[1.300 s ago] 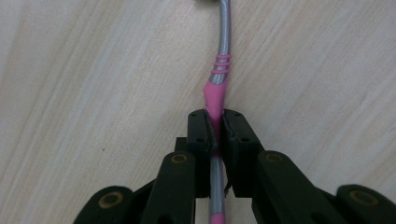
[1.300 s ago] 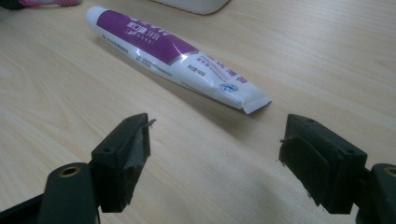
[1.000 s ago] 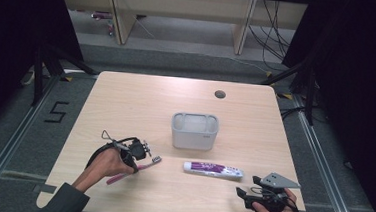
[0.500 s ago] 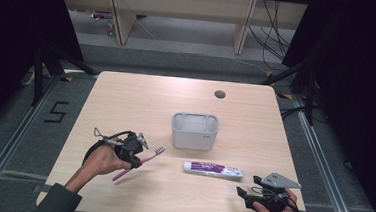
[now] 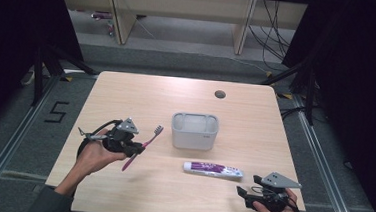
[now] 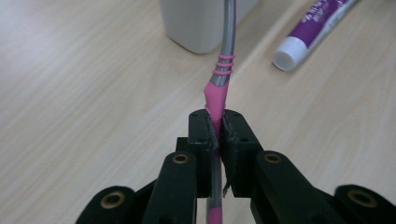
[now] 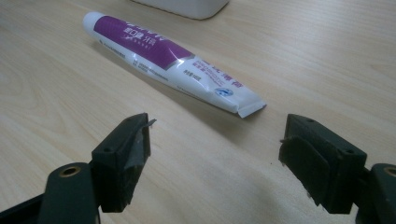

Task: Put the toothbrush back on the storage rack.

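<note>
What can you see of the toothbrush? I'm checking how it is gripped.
The toothbrush has a pink handle with a grey neck ringed by thin pink bands and a bristled head at its far end. It looks like plastic. The left gripper is shut on the pink handle, holding it off the table, slanted, head pointing toward the white container. Only the jaw pads touch it; part of the handle sticks out behind them.

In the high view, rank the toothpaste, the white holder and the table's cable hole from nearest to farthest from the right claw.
1. Toothpaste, lying just left of the right claw.
2. White holder, mid-table, beyond the tube.
3. Cable hole, near the far edge.
</note>
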The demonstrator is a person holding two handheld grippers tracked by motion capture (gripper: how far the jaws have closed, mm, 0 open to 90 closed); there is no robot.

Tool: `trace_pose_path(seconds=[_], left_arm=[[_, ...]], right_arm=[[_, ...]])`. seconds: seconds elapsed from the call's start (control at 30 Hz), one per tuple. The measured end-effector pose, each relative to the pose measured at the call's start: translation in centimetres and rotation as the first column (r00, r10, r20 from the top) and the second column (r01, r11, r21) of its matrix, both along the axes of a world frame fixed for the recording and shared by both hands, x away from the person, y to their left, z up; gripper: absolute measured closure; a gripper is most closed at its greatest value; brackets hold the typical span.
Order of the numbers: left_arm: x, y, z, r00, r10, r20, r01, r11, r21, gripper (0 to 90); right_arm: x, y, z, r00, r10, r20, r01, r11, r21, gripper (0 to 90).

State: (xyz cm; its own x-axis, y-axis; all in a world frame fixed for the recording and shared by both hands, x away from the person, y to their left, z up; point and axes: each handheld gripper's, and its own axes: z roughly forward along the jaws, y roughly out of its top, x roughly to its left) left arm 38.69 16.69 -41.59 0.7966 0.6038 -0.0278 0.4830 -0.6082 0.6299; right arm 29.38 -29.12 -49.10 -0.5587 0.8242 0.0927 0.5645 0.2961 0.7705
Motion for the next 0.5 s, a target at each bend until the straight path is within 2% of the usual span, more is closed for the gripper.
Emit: trace_pose_path(seconds=[0.03,0.07,0.13,0.2,0.23,0.3,0.33,0.37,0.43,0.5], left_arm=[[0.0,0.1,0.1,0.9998,0.016,0.013,-0.016,0.9999,0.005,82.3],[-0.1,0.1,0.2,0.9987,0.034,0.038,-0.033,0.9991,-0.025,82.3],[-0.1,0.1,0.3,0.9979,0.042,0.050,-0.041,0.9989,-0.024,82.3],[0.0,0.1,0.5,0.9955,0.053,0.079,-0.049,0.9972,-0.057,82.3],[0.0,0.1,0.5,0.9955,0.053,0.079,-0.049,0.9972,-0.057,82.3],[0.0,0.0,0.8,0.9922,0.070,0.103,-0.063,0.9955,-0.071,82.3],[0.1,0.0,1.0,0.9879,0.081,0.132,-0.070,0.9939,-0.085,82.3],[0.1,0.0,1.0,0.9879,0.081,0.132,-0.070,0.9939,-0.085,82.3],[0.2,-0.1,1.3,0.9796,0.103,0.173,-0.085,0.9907,-0.107,82.3],[0.2,-0.1,1.7,0.9666,0.143,0.213,-0.109,0.9807,-0.162,82.4]], right_arm=[[0.0,0.0,0.0,1.0000,0.000,0.000,0.000,1.0000,0.000,24.3],[0.0,0.0,0.0,1.0000,0.002,-0.003,-0.002,1.0000,0.000,24.3],[0.0,0.0,0.0,1.0000,0.005,0.004,-0.005,1.0000,-0.005,24.3],[-0.1,0.0,0.0,0.9998,-0.006,-0.017,0.006,0.9999,0.015,24.3],[-0.1,0.0,0.0,0.9998,-0.006,-0.017,0.006,0.9999,0.015,24.3],[-0.1,0.0,0.0,0.9998,-0.005,-0.019,0.006,0.9998,0.017,24.3],[0.0,0.0,0.0,0.9998,-0.006,-0.018,0.006,0.9999,0.012,24.3],[0.0,0.0,0.0,0.9998,-0.006,-0.018,0.006,0.9999,0.012,24.3],[0.0,0.0,0.0,0.9998,-0.006,-0.018,0.006,0.9999,0.012,24.3],[0.0,0.0,0.0,0.9999,-0.004,-0.013,0.004,0.9999,0.014,24.3]])
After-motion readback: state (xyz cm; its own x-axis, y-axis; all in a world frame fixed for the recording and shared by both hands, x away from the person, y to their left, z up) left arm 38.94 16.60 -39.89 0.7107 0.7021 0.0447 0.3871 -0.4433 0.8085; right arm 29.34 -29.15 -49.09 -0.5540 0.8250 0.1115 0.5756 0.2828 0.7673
